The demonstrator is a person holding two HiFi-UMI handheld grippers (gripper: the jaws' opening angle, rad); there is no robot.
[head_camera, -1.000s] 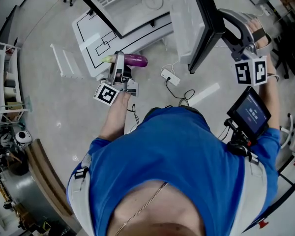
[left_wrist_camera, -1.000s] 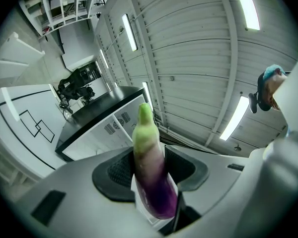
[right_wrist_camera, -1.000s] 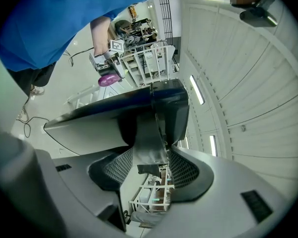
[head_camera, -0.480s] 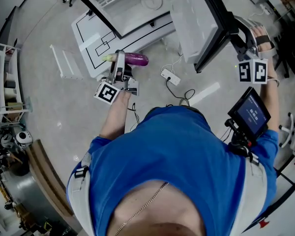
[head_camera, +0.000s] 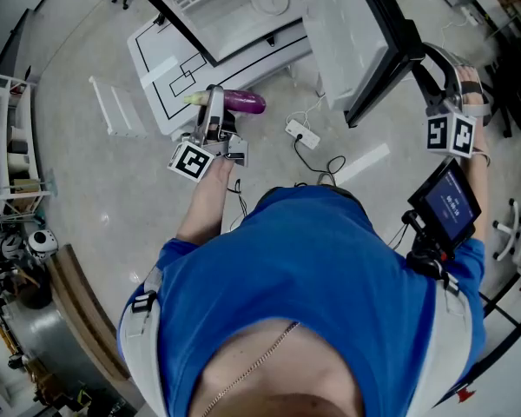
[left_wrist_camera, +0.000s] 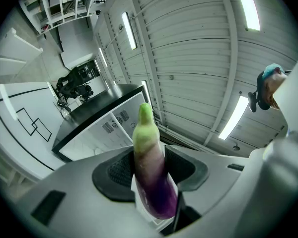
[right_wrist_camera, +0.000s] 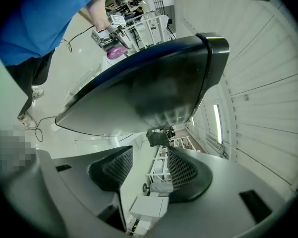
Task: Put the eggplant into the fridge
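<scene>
Eggplant (head_camera: 241, 102): clamped between the pads of the left gripper (head_camera: 212, 111), off the floor, just in front of the open fridge (head_camera: 230, 3)
Long axis: crosswise to the line the left gripper points along; in the head view the purple end sticks out toward the fridge door (head_camera: 369, 37) and the green stem end out the other side
Left gripper: clenched on the eggplant at its pale middle
Right gripper (right_wrist_camera: 145, 166): jaws apart, nothing between the pads, with the dark door edge just ahead of them
Nearer hand: the left, which already carries the eggplant; the right is well apart, beyond the door
Fridge relative to the eggplant: the lit white compartment lies ahead of the left gripper
Coming move, as a judgement: carry the eggplant forward into the compartment, keeping both overhanging ends clear of the opening's sides
</scene>
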